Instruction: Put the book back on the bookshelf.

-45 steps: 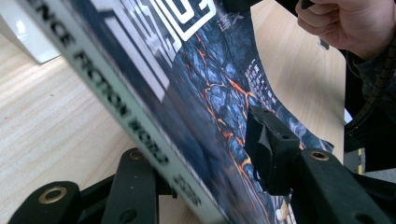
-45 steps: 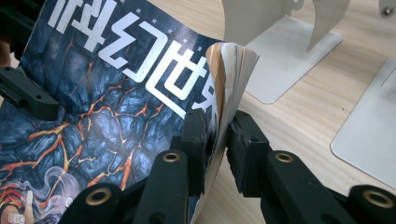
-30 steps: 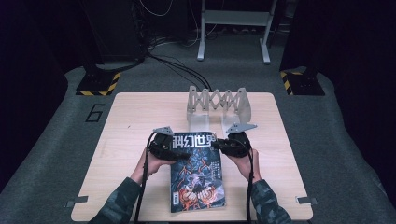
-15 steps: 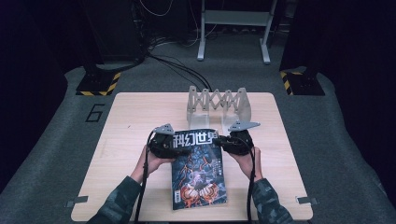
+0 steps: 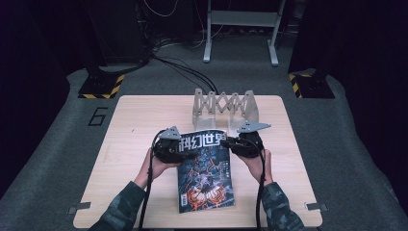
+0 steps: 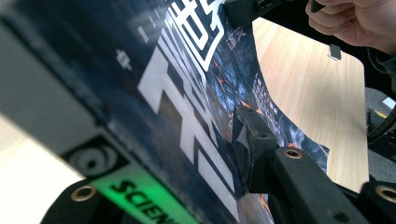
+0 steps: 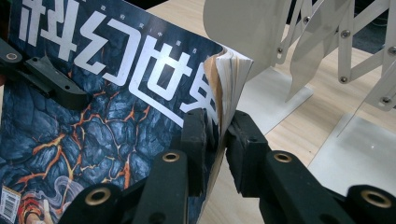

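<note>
Magazine (image 5: 204,173): lay on the wooden table (image 5: 134,125), dark cover w/ big white characters across the top, lava-crack art below. Far end raised betw. the two grippers; near end ran back toward the person.
Left gripper (image 5: 168,147): clamped on mag's top-left corner. In the left gripper view one black jaw pressed on the cover face (image 6: 252,140), other jaw under the pages, cover tilted steeply across them.
Right gripper (image 5: 245,142): clamped on mag's top-right corner. In the right gripper view the jaws were pinched on the page edge (image 7: 219,135), pages fanned slightly just above the fingertips.
Left hand (image 5: 154,166): wrapped around left gripper's body, camo sleeve behind it.
Right hand (image 5: 257,163): same on the right gripper, cable trailing back along forearm.
Rack (image 5: 223,108): grey metal scissor-lattice stand, upright, just beyond the right gripper's fingertips; one plate (image 7: 247,28) close to the mag's raised corner, touching or not – couldn't tell.
</note>
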